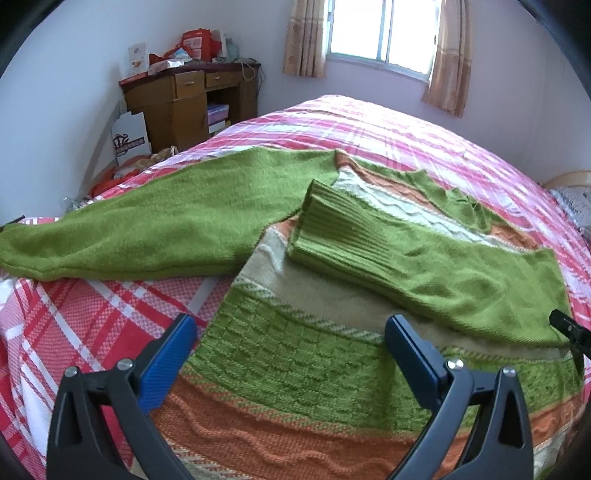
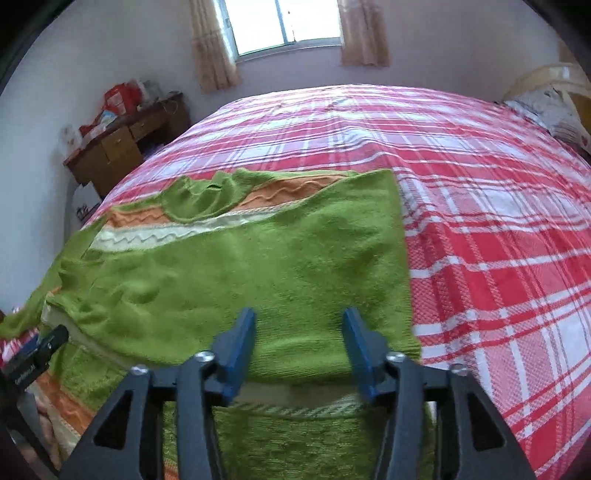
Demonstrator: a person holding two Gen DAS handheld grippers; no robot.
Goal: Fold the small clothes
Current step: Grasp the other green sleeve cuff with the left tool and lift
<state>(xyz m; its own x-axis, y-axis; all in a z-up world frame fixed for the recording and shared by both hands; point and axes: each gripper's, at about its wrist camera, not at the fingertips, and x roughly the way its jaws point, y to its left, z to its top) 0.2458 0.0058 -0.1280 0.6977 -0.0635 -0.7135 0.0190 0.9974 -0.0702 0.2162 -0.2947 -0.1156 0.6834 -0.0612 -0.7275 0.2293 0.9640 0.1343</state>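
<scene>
Left claw (image 1: 290,336) and right claw (image 2: 299,328) both gape wide, gripping nothing, low over the striped green sweater (image 1: 295,354) spread on the plaid bed (image 1: 85,332); one sleeve (image 1: 424,258) lies folded across it. Beyond, a cluttered wooden desk (image 1: 184,99) stands left of the curtained window (image 1: 380,29).

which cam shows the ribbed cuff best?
Left wrist. The ribbed cuff lies in plain view mid-frame on the sweater, ribs sharp. In the right wrist view the folded sleeve shows, but its cuff end runs off left and can't be made out.
</scene>
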